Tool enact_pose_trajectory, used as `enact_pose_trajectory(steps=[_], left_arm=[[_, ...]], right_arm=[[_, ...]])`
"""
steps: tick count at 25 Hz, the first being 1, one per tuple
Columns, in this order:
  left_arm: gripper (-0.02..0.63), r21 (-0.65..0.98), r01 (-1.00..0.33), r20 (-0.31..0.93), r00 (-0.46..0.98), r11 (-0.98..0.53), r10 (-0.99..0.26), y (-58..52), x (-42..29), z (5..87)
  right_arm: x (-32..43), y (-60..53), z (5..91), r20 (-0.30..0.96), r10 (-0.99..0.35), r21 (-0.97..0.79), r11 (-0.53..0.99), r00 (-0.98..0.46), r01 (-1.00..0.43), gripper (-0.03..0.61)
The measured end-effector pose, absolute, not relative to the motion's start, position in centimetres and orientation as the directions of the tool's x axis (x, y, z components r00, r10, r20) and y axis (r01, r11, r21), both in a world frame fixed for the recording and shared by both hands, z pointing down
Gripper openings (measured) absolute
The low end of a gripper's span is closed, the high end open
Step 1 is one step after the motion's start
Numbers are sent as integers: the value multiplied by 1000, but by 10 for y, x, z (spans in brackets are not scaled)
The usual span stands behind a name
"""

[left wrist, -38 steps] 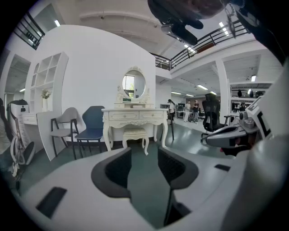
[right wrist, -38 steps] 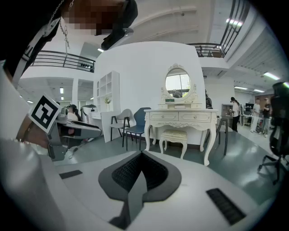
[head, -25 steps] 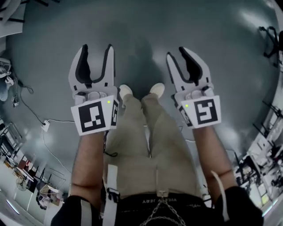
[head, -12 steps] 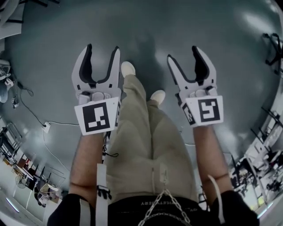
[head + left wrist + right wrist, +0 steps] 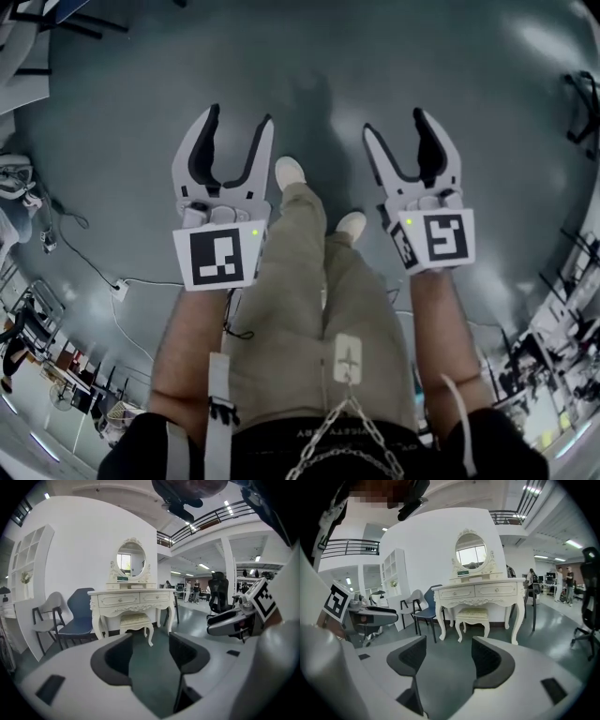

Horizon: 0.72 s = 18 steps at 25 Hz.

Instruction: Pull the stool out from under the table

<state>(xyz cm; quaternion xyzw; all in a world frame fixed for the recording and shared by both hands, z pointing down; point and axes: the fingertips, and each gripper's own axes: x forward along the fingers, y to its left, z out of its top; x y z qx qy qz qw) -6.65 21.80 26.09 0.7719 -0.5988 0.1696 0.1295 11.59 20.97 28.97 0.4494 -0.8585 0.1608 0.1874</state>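
Observation:
A cream stool (image 5: 136, 619) (image 5: 472, 615) stands tucked under the ornate cream dressing table (image 5: 131, 598) (image 5: 478, 592), which has an oval mirror on top and stands well ahead of both grippers across bare floor. My left gripper (image 5: 236, 117) (image 5: 151, 641) is open with nothing between its dark pads. My right gripper (image 5: 397, 124) (image 5: 449, 651) is open too and holds nothing. Both pairs of jaws have just been opening, the right ones much more. Both point forward and slightly down, side by side. Neither stool nor table shows in the head view.
A blue chair (image 5: 79, 616) (image 5: 426, 604) and a grey chair (image 5: 47, 618) stand left of the table. A black office chair (image 5: 216, 592) (image 5: 588, 620) is off to the right. Cables (image 5: 94, 272) lie on the floor at left. The person's shoes (image 5: 291, 173) show between the grippers.
The person has stepped forward, one foot now ahead of the other. The right jaws stand wider apart than a second ago. Both grippers have shifted slightly in the view.

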Motion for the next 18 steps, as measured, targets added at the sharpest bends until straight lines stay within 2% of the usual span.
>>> enact_pose_trajectory(steps=[4, 7, 18], left_arm=[[244, -35, -950, 461, 260, -310, -849, 205, -75, 268], [242, -16, -964, 470, 227, -265, -853, 199, -92, 270], [235, -16, -963, 501, 226, -270, -835, 162, -74, 288]], right_arm=[[93, 201, 289, 467, -694, -116, 567, -548, -816, 278], [83, 191, 284, 466, -706, -89, 563, -534, -822, 278], [113, 152, 298, 497, -706, -75, 543, -504, -836, 276]])
